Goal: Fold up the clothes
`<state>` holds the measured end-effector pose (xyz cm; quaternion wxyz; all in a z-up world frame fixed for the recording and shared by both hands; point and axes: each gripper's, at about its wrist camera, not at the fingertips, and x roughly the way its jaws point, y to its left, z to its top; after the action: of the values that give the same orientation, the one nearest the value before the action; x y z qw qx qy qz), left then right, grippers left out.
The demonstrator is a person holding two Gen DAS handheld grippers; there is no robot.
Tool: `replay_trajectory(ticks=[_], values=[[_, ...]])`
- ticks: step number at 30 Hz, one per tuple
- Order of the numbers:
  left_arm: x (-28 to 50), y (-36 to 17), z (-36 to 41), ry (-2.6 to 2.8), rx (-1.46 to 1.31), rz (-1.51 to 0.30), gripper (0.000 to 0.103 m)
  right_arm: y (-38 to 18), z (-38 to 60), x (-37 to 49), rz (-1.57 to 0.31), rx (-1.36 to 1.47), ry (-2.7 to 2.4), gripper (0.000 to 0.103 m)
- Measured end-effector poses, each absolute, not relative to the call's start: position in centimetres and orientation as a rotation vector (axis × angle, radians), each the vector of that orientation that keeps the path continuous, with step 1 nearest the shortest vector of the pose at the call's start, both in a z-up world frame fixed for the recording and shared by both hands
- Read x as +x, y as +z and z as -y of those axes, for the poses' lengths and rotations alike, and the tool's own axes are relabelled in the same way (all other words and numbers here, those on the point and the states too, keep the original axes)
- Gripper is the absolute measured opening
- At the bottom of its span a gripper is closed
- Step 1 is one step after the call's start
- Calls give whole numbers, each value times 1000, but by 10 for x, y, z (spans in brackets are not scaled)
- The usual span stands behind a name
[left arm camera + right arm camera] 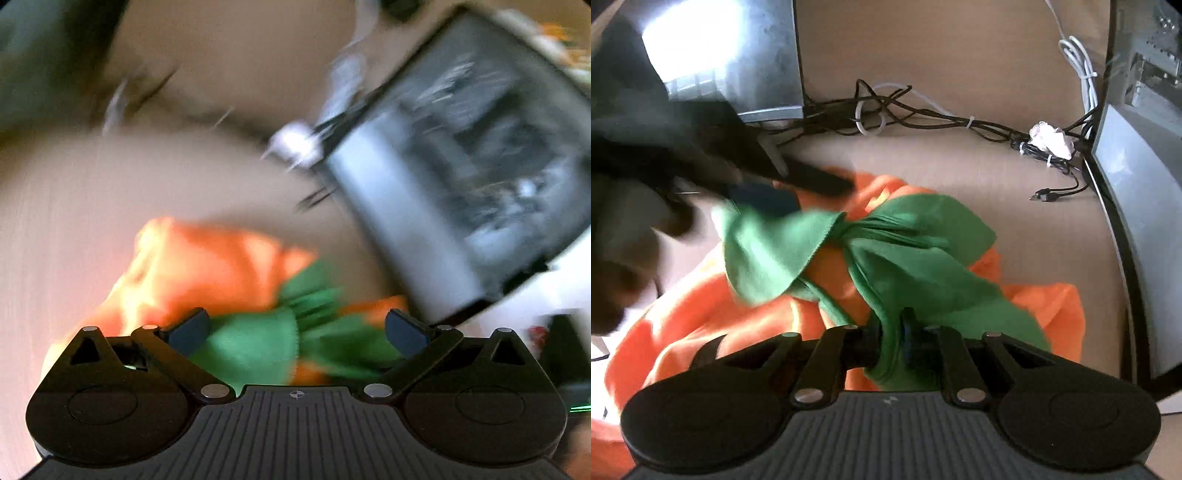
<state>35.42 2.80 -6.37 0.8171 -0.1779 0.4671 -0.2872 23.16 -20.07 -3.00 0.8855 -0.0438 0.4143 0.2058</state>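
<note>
A crumpled green cloth (897,251) lies on top of an orange garment (701,317) on a tan tabletop. My right gripper (891,334) is shut on the green cloth's near corner. My left gripper (297,326) is open just above the green cloth (255,343) and orange garment (199,266); that view is motion-blurred. The left gripper also shows in the right wrist view (768,192) as a dark blur at the cloth's far left corner.
A computer case with a glass side (1137,155) stands at the right, and it also shows in the left wrist view (461,166). A metal box (738,62) stands at the back left. Tangled black and white cables (923,114) and a crumpled tissue (1051,138) lie along the back wall.
</note>
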Motion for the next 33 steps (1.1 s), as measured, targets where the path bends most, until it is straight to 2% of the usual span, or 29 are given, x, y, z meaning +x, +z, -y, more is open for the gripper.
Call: replay_trajectory(ticks=[2, 9, 14, 18, 22, 24, 25, 26, 29, 33], values=[[355, -80, -32, -598, -392, -1033, 103, -17, 210, 226, -853, -81, 435, 25], [334, -71, -27, -604, -267, -1017, 103, 25, 217, 258, -723, 78, 446, 25], [325, -68, -33, -616, -246, -1022, 103, -26, 192, 297, -836, 54, 432, 25], [322, -72, -30, -638, -205, -1028, 103, -67, 210, 291, -947, 130, 375, 26], [321, -79, -29, -621, -240, -1047, 103, -51, 218, 281, -941, 129, 379, 30], [319, -81, -30, -621, -242, -1041, 103, -38, 227, 284, -924, 186, 369, 37], [317, -81, -31, -623, -240, -1036, 103, -34, 232, 288, -917, 230, 358, 46], [316, -82, -31, -625, -235, -1030, 103, -32, 239, 295, -918, 283, 343, 50], [313, -81, -28, -625, -202, -1023, 103, -37, 255, 319, -956, 428, 298, 50], [308, -81, -24, -612, -169, -1018, 103, -60, 252, 345, -1057, 473, 275, 50]])
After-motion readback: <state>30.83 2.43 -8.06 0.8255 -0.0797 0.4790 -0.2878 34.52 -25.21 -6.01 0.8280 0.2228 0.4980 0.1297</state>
